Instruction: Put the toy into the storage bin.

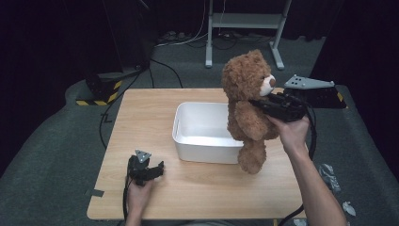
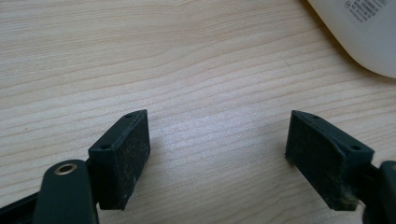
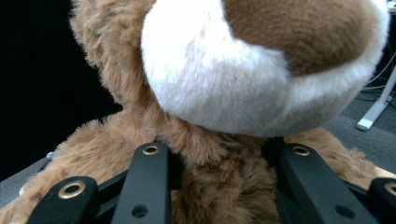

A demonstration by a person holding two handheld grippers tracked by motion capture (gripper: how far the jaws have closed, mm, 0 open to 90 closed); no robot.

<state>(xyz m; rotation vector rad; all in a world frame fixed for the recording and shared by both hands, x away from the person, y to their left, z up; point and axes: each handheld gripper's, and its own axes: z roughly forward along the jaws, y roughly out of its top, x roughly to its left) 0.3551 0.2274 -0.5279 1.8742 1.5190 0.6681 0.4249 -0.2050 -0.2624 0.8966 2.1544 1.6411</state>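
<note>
A brown teddy bear (image 1: pixel 247 110) with a white muzzle hangs upright in the air over the right end of the white bin (image 1: pixel 188 128). My right gripper (image 1: pixel 263 104) is shut on the bear's neck from the right, just under the muzzle. In the right gripper view the bear (image 3: pixel 219 186) is close up and both jaws press into its fur. My left gripper (image 1: pixel 157 170) rests on the table near the front left, open, with bare wood between its pads (image 2: pixel 123 158).
The wooden table (image 1: pixel 141 113) has free room left of and in front of the bin, whose rounded corner (image 2: pixel 359 32) shows in the left gripper view. Cables, a metal stand (image 1: pixel 244 28) and a striped block (image 1: pixel 101 92) lie on the floor beyond the table.
</note>
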